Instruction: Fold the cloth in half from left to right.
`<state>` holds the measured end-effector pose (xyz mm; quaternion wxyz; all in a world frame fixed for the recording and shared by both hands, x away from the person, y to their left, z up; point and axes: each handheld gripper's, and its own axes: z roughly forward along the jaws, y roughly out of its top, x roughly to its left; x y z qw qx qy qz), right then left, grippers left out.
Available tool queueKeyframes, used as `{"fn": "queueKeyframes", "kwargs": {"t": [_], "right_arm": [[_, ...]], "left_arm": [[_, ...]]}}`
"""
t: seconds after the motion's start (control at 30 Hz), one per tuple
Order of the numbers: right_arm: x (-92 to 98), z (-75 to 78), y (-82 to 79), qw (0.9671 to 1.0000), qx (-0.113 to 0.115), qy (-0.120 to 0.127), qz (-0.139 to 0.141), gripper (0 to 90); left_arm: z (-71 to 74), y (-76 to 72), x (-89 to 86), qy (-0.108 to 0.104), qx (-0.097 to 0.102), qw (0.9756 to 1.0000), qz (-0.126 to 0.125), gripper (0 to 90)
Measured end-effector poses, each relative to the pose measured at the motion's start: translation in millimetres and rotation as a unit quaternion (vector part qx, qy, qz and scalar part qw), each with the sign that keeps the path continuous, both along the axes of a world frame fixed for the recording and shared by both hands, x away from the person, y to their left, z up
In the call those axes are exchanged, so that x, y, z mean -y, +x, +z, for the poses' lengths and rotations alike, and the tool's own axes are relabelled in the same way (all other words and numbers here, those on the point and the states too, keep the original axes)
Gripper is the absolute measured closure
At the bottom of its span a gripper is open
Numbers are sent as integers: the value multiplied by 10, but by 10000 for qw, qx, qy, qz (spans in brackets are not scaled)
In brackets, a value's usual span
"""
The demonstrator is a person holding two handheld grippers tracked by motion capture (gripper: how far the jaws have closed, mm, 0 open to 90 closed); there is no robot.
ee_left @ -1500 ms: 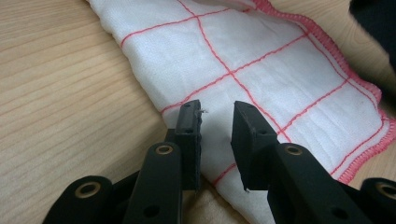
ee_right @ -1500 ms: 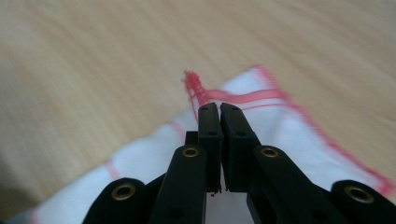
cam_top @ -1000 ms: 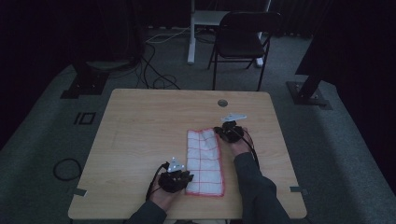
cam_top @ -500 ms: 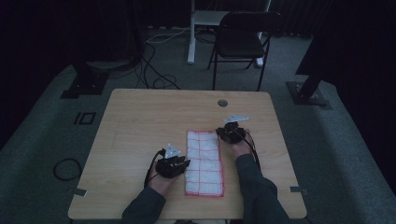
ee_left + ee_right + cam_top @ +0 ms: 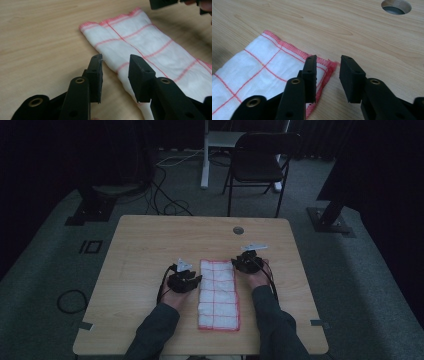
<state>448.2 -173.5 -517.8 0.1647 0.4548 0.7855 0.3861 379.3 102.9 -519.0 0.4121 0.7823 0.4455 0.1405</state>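
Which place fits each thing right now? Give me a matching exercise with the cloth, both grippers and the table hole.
Things:
1. folded cloth
2. left gripper
3. right gripper
4. round hole in the table

Places or states:
A. open, at the cloth's far right corner
B. beyond the cloth, towards the table's far edge
C. lying flat between the two hands
D. open, by the cloth's left folded edge

Pairs: 1-C, 2-D, 3-A, 4-B

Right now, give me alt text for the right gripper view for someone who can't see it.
The right hand-held gripper has its jaws open over the hemmed corner of a white cloth with red grid lines, nothing pinched between them. The cloth lies on a light wooden table with a round hole at top right.
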Motion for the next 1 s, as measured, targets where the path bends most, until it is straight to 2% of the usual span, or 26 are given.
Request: {"fn": "queueKeyframes", "kwargs": {"t": [0.33,0.63,1.0], "right_arm": [[-10,-31,-9,10000,-75,26,1,619],[-13,-30,-15,9999,-70,81,-13,608],[-37,-37,-23,9999,-82,112,8,592]], "left_arm": [[33,145,4,-42,-30,10000,-15,610],[32,310,-1,-175,-122,9997,151,597],[-29,374,16,-188,-297,9990,264,589]]}}
